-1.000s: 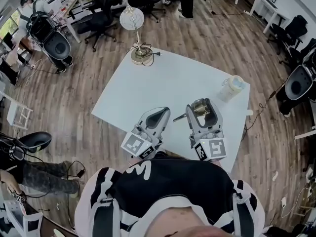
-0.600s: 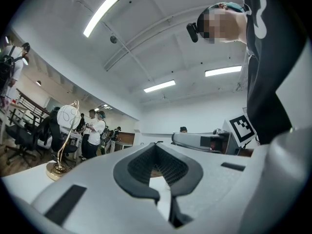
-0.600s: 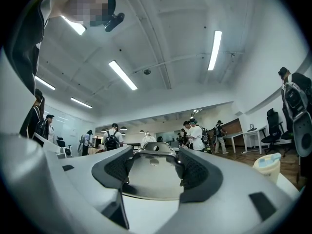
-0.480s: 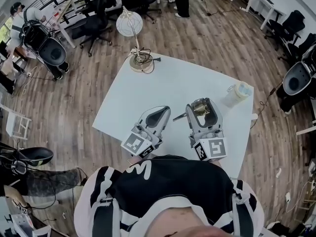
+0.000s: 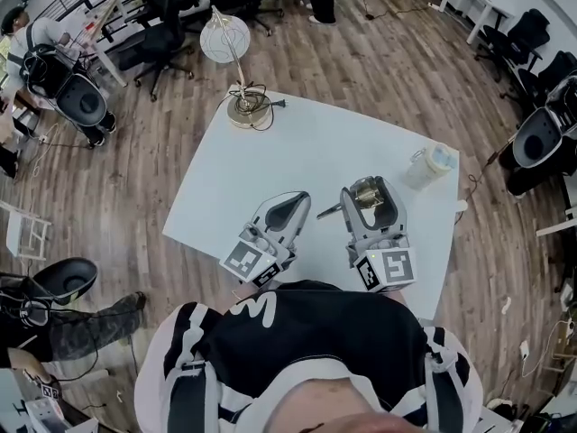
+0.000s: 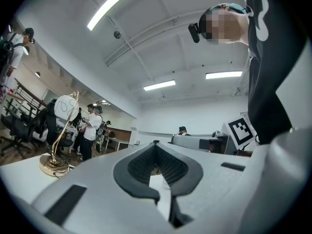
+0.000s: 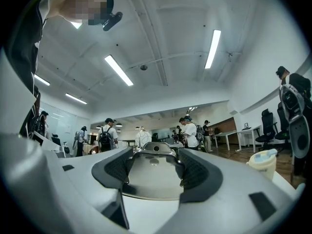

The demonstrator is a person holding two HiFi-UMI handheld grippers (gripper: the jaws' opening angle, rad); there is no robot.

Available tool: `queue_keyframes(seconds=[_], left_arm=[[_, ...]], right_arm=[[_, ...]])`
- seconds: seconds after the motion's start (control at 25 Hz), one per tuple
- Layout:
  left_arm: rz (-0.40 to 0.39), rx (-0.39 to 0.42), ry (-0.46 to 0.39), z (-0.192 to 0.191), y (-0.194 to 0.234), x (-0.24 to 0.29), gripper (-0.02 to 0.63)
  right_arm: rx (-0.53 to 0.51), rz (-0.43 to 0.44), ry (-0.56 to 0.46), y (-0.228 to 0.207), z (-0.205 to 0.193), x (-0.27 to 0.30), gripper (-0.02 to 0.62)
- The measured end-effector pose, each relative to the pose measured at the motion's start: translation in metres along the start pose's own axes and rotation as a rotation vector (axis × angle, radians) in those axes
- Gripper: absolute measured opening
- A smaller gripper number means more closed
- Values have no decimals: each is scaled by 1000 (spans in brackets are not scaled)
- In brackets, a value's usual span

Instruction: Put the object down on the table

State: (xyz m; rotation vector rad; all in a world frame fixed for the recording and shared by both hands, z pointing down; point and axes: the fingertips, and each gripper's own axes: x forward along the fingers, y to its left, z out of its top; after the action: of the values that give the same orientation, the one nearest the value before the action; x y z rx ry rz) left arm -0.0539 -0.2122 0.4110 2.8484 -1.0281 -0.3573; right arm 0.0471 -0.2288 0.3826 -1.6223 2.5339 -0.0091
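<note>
My right gripper [image 5: 368, 190] is held above the near right part of the white table [image 5: 297, 152]. It is shut on a shiny metal cup-like object [image 5: 362, 193] with a thin handle [image 5: 326, 212] that sticks out to the left. In the right gripper view the metal object [image 7: 153, 177] fills the gap between the jaws of the right gripper [image 7: 155, 155]. My left gripper [image 5: 293, 204] hangs beside it to the left, shut and holding nothing. The left gripper view shows the left gripper [image 6: 156, 152] with its pads together.
A gold desk lamp [image 5: 236, 52] with a round white shade stands at the table's far corner, its cord coiled at the base. A lidded plastic cup [image 5: 428, 165] sits at the right edge. Office chairs and people stand on the wooden floor beyond.
Both grippers keep their places and their grip. Only the head view has drifted a little, so the table and lamp sit slightly higher and further left.
</note>
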Motion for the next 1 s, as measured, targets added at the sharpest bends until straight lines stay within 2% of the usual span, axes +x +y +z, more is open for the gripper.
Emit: queue_keyframes(seconds=[1.0], left_arm=[[47, -15, 25, -11, 7, -11, 5]], right_arm=[[-61, -18, 170, -22, -87, 12, 310]])
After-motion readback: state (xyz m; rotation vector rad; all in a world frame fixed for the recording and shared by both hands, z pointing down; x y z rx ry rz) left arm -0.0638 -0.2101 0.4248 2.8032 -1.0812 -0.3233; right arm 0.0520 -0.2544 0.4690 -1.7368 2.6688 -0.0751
